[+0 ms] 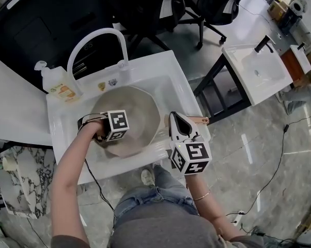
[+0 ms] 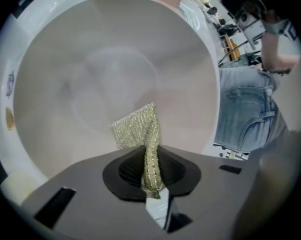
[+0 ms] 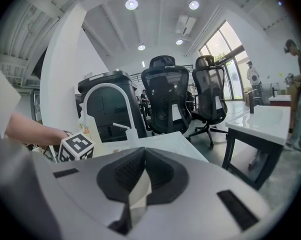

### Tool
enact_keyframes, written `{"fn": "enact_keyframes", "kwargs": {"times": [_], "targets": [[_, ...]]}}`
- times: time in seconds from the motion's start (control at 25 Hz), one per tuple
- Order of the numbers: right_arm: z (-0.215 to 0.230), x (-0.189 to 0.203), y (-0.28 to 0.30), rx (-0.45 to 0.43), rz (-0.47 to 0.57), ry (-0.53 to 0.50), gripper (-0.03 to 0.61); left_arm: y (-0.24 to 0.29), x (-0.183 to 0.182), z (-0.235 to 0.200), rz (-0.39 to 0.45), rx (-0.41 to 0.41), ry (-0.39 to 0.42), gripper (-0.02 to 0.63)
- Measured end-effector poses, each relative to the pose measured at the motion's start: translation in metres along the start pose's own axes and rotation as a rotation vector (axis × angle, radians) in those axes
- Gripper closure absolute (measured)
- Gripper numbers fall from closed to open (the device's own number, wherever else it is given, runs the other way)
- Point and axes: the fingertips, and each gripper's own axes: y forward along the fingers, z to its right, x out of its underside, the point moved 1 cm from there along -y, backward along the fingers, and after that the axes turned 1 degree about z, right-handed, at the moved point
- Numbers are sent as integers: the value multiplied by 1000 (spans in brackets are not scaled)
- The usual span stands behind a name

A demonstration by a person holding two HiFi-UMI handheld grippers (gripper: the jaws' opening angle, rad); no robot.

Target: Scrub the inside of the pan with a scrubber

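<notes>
Gold-green mesh scrubber (image 2: 138, 129) pinched in left tool (image 2: 149, 179), lower centre of frame, against beige pan (image 2: 115, 59) interior, pan seated in white sink (image 1: 166, 68), right tool (image 3: 140, 179) pressed together, empty, beside wooden pan handle (image 1: 201, 120).

pan (image 1: 140, 112): pale beige-grey inside, plain
scrubber (image 2: 136, 129): yellow-green mesh, silvery threads in stripes
sink (image 1: 163, 68): white
left gripper (image 2: 149, 156): grey, black pads (image 2: 126, 171); cube (image 1: 117, 124) of black-and-white squares
</notes>
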Motion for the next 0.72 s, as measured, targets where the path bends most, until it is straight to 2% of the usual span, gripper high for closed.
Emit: {"fn": "enact_keyframes", "kwargs": {"times": [0.48, 0.72], "targets": [[-5, 1, -2, -25, -1, -3, 568, -9, -32, 58, 219, 302, 66, 554], [0, 0, -4, -16, -2, 0, 568, -17, -49, 74, 288, 380, 112, 554]]}}
